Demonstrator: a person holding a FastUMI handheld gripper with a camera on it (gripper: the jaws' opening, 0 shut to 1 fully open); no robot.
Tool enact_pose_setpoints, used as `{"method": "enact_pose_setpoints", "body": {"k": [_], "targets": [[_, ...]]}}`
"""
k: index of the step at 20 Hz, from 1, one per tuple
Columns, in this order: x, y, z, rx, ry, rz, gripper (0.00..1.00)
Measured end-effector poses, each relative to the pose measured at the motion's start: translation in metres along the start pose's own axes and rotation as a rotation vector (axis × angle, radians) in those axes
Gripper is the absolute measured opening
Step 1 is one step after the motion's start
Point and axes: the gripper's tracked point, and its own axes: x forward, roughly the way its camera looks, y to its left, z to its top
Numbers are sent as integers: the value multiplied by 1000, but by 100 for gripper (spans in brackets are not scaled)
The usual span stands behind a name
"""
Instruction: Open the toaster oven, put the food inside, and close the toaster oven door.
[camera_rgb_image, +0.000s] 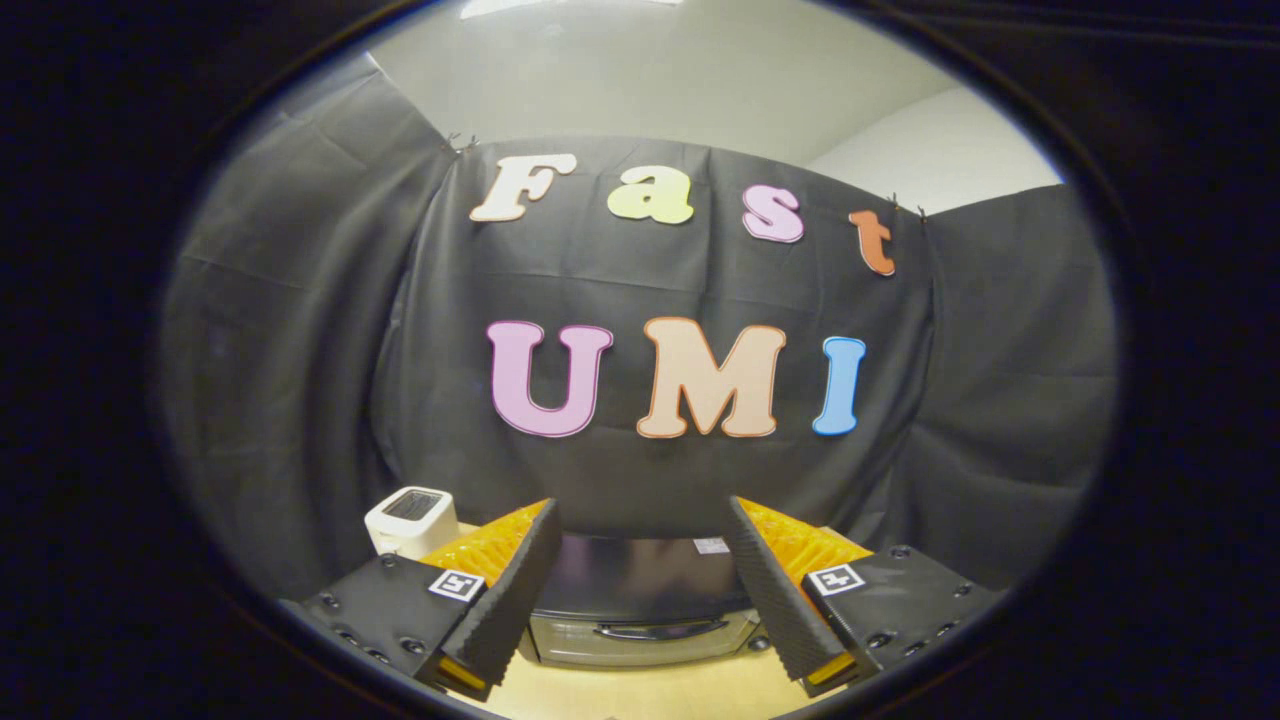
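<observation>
The toaster oven (640, 600) sits on a pale wooden table (650, 692), straight ahead of the gripper (640, 560) and framed in the gap between its two fingers. Its dark, flat top faces up toward the camera, and below that a strip of its silvery front shows, with a curved bar handle (660, 631) running across it. The door looks closed, its handle high against the front. A small pale label (711, 546) lies on the oven's top near the back, toward the right finger; what it says is too small to tell.

Behind the oven hangs the booth's black cloth wall (300, 400), draped in folds and pinned at the top, with a plain light wall (650, 80) above it.

The gripper hangs above the table's near edge, tilted down toward the oven. Its fingers (510, 590) are spread wide, with ribbed inner faces turned toward each other and nothing between them but the view of the oven. They touch nothing.

A small white boxy device (410, 520) with a dark top panel stands on the table to the left of the oven, just beyond the left finger.
</observation>
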Motion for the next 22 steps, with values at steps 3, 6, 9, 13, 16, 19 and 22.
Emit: {"method": "enact_pose_setpoints", "body": {"k": [3, 6, 9, 13, 16, 19, 22], "targets": [[9, -6, -21, 5, 18, -11, 100], [19, -22, -50, -12, 72, -46, 100], [30, -39, -82, -24, 137, -76, 100], [46, -54, -123, -22, 215, -93, 100], [64, -54, -148, 15, 241, -73, 100], [76, -47, -167, 31, 257, -55, 100], [84, -42, -189, 21, 288, -47, 100]]}}
